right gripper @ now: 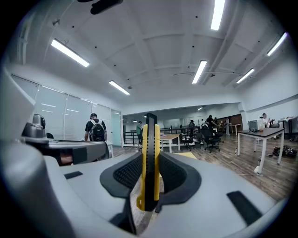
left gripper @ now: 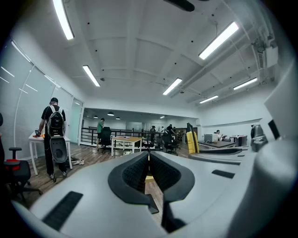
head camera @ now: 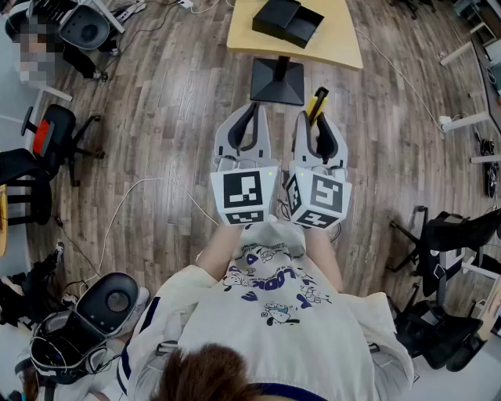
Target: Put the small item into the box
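Right gripper view showing knife [right gripper: 150, 139] standing upright, right gripper [right gripper: 150, 157] clamping on it, left gripper [head camera: 243, 117] hovering just beside, its jaws pressing together on nothing, open floor [head camera: 156, 133] lying around both, box [head camera: 287, 21] sitting well ahead on table [head camera: 337, 43].

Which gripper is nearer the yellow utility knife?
Right. The right gripper clamps the utility knife between its jaws; the left gripper sits beside it, shut, not touching the knife.
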A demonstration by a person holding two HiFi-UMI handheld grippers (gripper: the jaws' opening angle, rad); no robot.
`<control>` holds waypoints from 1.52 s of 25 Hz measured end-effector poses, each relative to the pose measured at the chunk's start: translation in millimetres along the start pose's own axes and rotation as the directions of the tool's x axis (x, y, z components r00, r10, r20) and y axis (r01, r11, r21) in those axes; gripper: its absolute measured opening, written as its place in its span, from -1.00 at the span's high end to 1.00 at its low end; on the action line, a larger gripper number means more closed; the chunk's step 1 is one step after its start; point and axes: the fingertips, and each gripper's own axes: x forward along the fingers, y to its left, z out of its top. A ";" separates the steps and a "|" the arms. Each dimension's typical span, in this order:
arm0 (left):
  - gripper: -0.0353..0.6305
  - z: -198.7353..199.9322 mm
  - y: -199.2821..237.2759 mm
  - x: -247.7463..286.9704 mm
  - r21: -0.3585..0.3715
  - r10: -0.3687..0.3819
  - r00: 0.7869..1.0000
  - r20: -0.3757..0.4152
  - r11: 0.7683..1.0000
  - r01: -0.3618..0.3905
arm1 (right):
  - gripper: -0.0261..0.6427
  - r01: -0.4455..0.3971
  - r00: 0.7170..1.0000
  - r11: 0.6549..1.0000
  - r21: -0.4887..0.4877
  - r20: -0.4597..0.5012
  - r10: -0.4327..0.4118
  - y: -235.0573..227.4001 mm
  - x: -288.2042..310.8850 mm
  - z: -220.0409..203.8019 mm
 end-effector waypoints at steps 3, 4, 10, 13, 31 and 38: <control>0.83 0.3 2.4 7.2 -0.002 -0.003 1.000 0.001 1.000 0.003 | 0.54 0.003 1.000 1.000 0.002 -0.003 -0.003 -1.9 7.0 -0.9; 0.83 0.7 3.3 9.3 -0.001 -0.003 1.000 0.001 1.000 0.003 | 0.54 0.003 1.000 1.000 0.002 -0.004 -0.003 -2.1 9.2 -0.7; 0.83 3.2 7.8 21.7 -0.002 -0.011 1.000 -0.002 1.000 0.011 | 0.54 0.005 1.000 1.000 0.006 -0.005 -0.005 -1.8 22.0 2.1; 0.83 2.2 10.6 29.6 0.000 -0.016 1.000 -0.004 1.000 0.016 | 0.54 0.010 1.000 1.000 0.009 -0.005 -0.010 -2.4 30.4 0.7; 0.83 -19.1 28.9 86.9 -0.019 -0.049 0.997 -0.058 0.999 0.048 | 0.54 0.051 0.997 0.997 0.060 -0.057 -0.048 -16.9 86.4 -14.2; 0.83 -27.0 34.9 130.5 -0.023 -0.023 0.996 -0.083 1.000 0.021 | 0.54 0.032 0.996 0.997 0.068 -0.083 -0.026 -34.7 129.8 -20.8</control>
